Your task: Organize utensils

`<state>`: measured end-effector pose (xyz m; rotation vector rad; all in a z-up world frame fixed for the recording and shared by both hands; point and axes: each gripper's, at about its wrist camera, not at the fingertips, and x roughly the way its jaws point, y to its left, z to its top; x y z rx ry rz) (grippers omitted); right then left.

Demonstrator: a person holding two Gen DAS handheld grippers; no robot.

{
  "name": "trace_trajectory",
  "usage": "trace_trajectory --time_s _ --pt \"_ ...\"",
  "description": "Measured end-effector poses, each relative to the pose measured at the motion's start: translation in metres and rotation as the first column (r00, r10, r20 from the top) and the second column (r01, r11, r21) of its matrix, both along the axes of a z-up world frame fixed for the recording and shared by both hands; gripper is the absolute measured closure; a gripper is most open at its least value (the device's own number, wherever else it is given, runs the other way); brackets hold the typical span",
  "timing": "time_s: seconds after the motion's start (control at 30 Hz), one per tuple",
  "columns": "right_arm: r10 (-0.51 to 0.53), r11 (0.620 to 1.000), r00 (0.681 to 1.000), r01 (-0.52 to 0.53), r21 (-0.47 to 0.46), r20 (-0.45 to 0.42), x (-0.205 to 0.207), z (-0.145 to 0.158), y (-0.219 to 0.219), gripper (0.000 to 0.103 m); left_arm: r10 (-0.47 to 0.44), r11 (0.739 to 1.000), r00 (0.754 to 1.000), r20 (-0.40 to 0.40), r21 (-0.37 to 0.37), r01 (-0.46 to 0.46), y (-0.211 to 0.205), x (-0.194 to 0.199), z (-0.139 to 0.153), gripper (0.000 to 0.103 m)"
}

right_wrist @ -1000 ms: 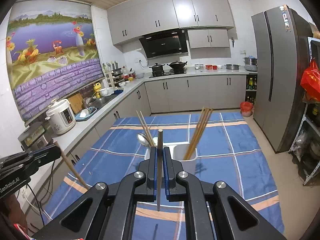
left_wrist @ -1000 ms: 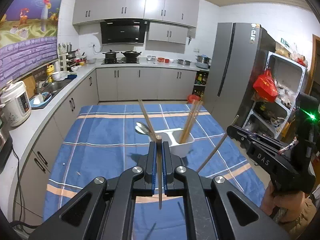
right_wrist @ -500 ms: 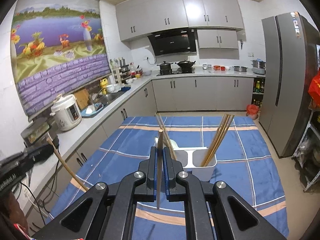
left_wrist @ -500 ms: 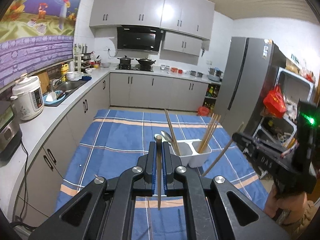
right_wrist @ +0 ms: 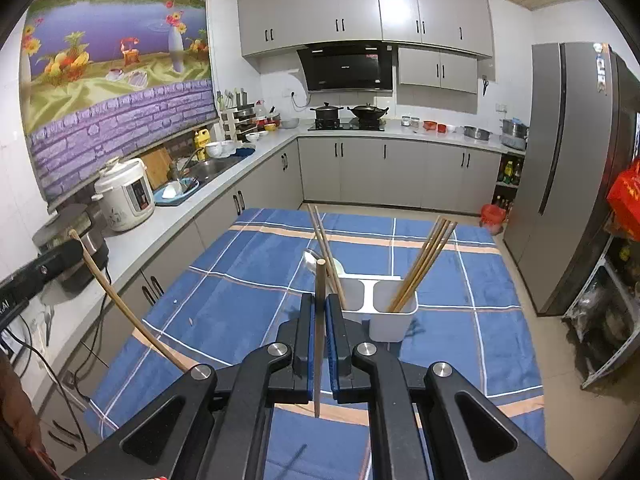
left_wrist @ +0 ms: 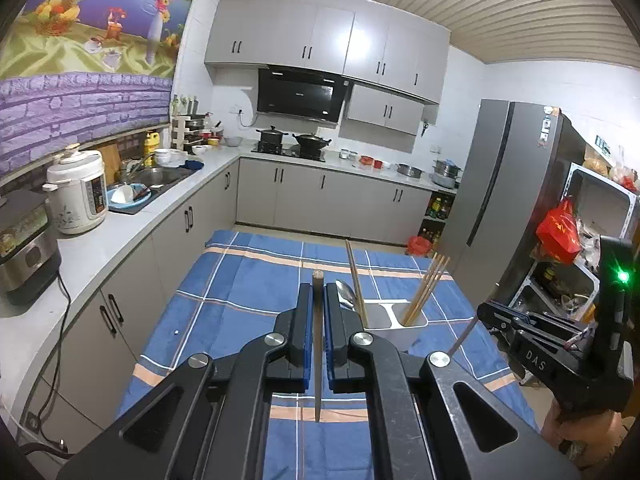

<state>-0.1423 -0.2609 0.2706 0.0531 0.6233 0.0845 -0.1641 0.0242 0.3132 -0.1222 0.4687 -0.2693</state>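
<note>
The surface (right_wrist: 248, 280) is covered with a blue checked cloth with orange stripes. On it, a white two-compartment holder (right_wrist: 380, 316) is placed, seen ahead of both cameras. In its right compartment a bundle of wooden chopsticks (right_wrist: 424, 268) is leaned to the right; in its left compartment two more chopsticks (right_wrist: 326, 252) and a metal spoon (right_wrist: 314, 260) are stood. The left hand-held gripper (left_wrist: 319, 320) is closed on a single chopstick (left_wrist: 318, 344), which is held upright between the blue pads. The right hand-held gripper (right_wrist: 319, 320) is closed in the same way on another chopstick (right_wrist: 319, 336). Both are held above the cloth, near the holder and not touching it. Each hand-held gripper is also seen at the edge of the other's view.
</note>
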Motion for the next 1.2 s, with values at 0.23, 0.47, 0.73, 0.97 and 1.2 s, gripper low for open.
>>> trace_trajectory --time_s 0.23,0.47,0.73,0.97,1.2 --pt "-0.012 1.0 1.0 0.011 -0.009 -0.009 -0.007 0.002 -0.001 0.097 0.011 1.0 1.0 -0.004 0.002 -0.011 0.004 -0.013 0.006 0.098" --pt "-0.007 1.0 0.999 0.006 0.026 0.043 -0.012 -0.003 -0.005 0.097 -0.022 1.0 1.0 -0.022 -0.008 0.022 0.001 -0.011 -0.004 0.098" --pt "0.008 0.994 0.995 -0.019 0.11 0.096 -0.007 -0.019 -0.022 0.097 -0.086 0.996 0.996 -0.035 -0.002 0.086 -0.023 0.01 -0.021 0.098" --pt "-0.003 0.992 0.996 -0.009 0.127 0.094 0.0 -0.019 -0.045 0.097 -0.128 0.992 0.989 -0.08 -0.021 0.126 -0.039 0.035 -0.038 0.098" --pt "-0.025 0.992 0.989 0.007 0.126 0.143 -0.004 -0.005 -0.054 0.097 -0.175 0.984 0.981 -0.078 -0.032 0.173 -0.045 0.052 -0.031 0.098"
